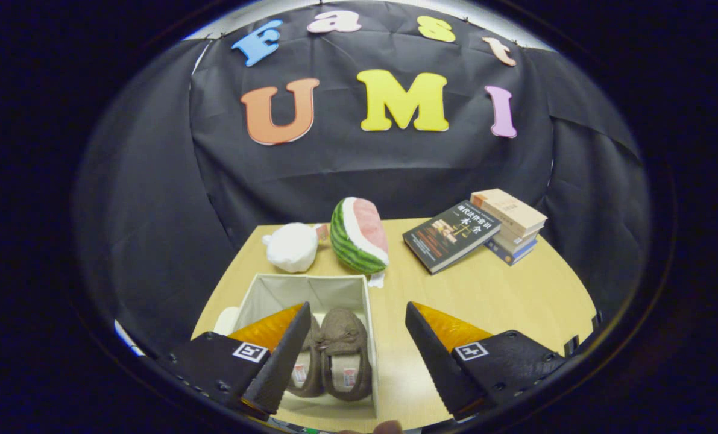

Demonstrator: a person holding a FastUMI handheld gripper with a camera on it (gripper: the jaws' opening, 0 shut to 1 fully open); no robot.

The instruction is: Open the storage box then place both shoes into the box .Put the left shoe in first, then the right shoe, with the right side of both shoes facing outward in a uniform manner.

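Tongs [359, 337] spread empty, shoes [334, 355] boxed

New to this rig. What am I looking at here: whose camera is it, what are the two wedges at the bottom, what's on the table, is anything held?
The camera is a fisheye that rides on a hand-held two-finger gripper; a person carries it, there is no robot arm. It looks forward along the fingers, which are the two wedges you see. They stand wide apart, so the gripper is open and holds nothing.

On the wooden table sits an open storage box just ahead of the fingers, partly behind one finger. Two brown shoes already lie side by side inside it, toes pointing away from the camera.

Beyond the box are a white soft bundle and a plush watermelon slice. Off to the side, a dark book leans on a small stack of books.
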